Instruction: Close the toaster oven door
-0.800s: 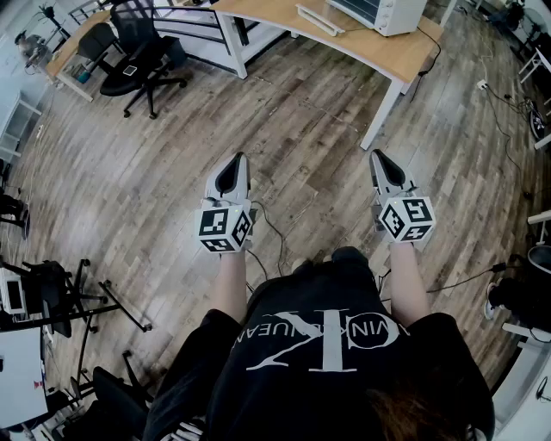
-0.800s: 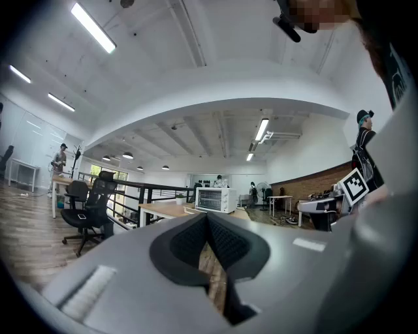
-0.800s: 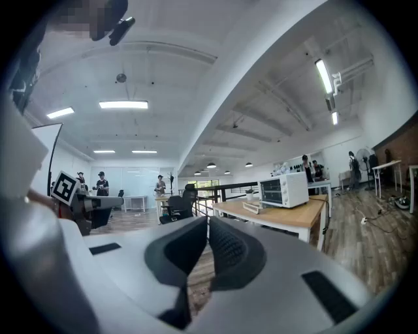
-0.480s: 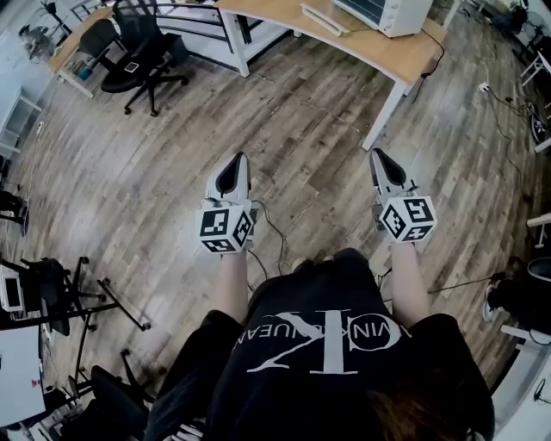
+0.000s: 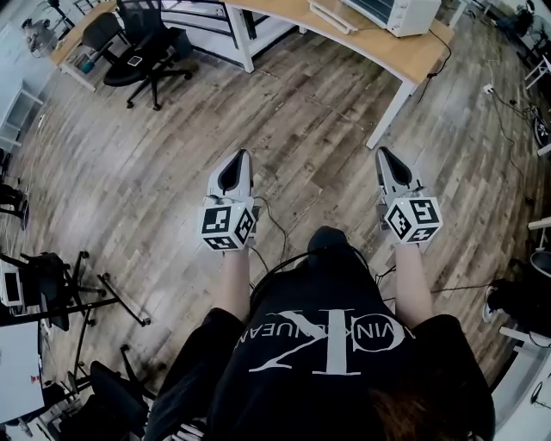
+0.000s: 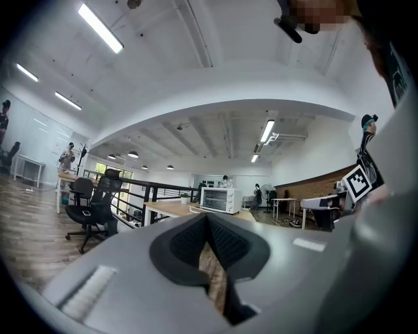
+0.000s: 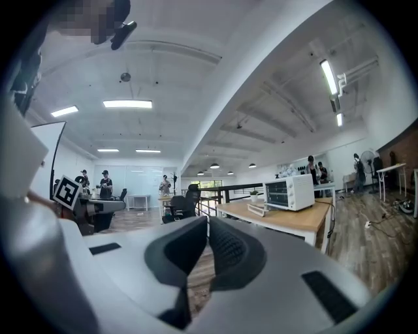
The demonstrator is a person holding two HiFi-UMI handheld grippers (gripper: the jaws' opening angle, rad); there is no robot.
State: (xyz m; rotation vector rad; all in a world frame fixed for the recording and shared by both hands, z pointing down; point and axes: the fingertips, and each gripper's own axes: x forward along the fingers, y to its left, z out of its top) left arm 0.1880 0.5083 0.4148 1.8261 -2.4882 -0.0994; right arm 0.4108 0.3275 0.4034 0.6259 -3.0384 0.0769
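The left claw (image 5: 243, 155) and the right claw (image 5: 382, 152) are being held side by side, well apart from each other, out in front of a person in a black T-shirt (image 5: 327, 344) and above the wood-plank floor (image 5: 301, 112). Both are being pointed forward, towards a wooden surface (image 5: 405, 56) at the far edge of the head view. In each gripper view the dark ribbed pads are being pressed together at the tips, with nothing gripped between them (only floor is being seen through the gap below). The white toaster oven (image 5: 389, 10) is being carried by that surface, well apart from both claws, and its door (image 5: 331, 15) is being shown folded down, projecting flat from the front. A black office chair (image 5: 142, 52) is being seen off to the left.
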